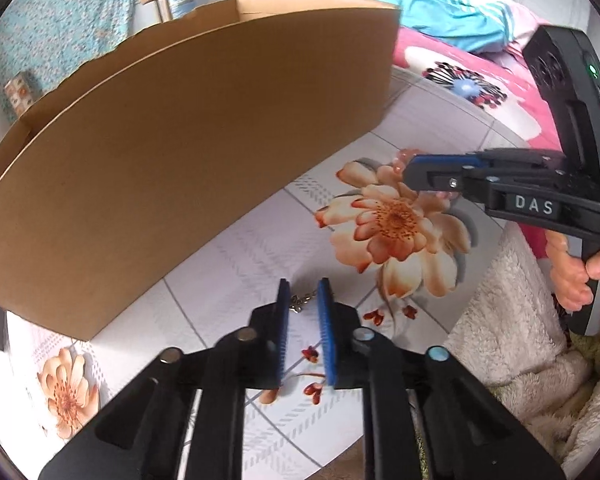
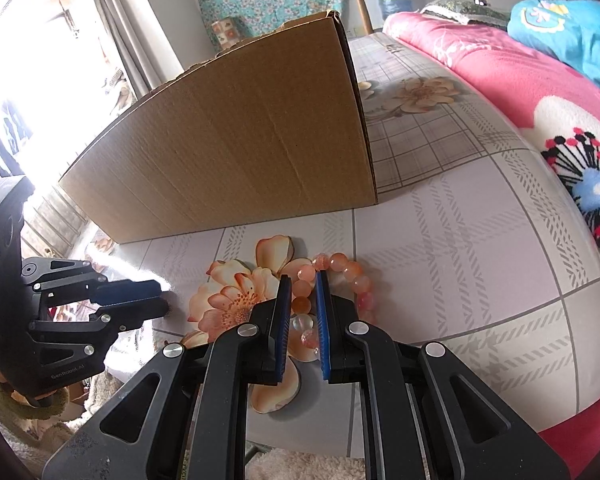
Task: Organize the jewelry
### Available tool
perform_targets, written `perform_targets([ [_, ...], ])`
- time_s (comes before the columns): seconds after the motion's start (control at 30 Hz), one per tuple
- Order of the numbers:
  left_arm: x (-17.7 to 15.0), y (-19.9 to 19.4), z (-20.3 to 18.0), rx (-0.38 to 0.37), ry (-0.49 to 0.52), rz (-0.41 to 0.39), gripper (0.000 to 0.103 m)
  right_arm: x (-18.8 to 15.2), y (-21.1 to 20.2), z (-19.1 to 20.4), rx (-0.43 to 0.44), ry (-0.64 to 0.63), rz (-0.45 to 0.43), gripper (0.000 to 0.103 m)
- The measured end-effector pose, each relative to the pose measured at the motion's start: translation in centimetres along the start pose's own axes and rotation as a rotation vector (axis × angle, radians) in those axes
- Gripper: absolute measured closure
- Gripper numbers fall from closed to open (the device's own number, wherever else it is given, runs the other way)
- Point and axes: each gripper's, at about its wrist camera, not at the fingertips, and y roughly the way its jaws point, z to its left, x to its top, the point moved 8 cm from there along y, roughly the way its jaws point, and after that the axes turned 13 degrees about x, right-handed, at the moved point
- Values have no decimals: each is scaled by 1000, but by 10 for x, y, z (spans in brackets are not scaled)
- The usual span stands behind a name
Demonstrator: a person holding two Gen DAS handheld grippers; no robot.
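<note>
A bead bracelet (image 2: 332, 280) of peach and pink round beads lies on the worktop (image 2: 460, 248), on a printed flower of the tablecloth, a little in front of the cardboard box (image 2: 228, 152). The right gripper (image 2: 303, 304) stands over it with its jaws nearly together, and a part of the bead ring sits between the blue pads (image 2: 285, 320); the beads there seem pinched, while the other part of the ring curves out to the right side of the jaws. In the left wrist view the same gripper comes in from the right, held by a hand (image 1: 580, 276), and a few beads show beside its tip. The second piece of jewelry is a thin silver chain (image 1: 302, 300) with a small charm, which lies on the cloth near the lower corner of the box. The left gripper (image 1: 303, 308) is around it: its jaws are almost together and the chain sits between the tips of the pads, which seem to touch it. The box is tall and brown and stands upright on the worktop. Behind the worktop there is a bed with a pink blanket (image 2: 520, 92) and a turquoise garment (image 2: 572, 36) on it. A cream fluffy fabric (image 1: 512, 320) is at the near edge.
</note>
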Motion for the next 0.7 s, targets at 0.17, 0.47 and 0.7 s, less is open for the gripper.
perform_targets([
  [0.17,3,1,-6,13,27,-18,101,0,0,0,-1,0,0,92],
  [0.47,8,-18,7,-65,-74,-56,102,0,0,0,-1,-1,0,92],
  [0.7,22,-51,29,-98,-173,-133,102,1,-1,-2,4,4,6,92],
])
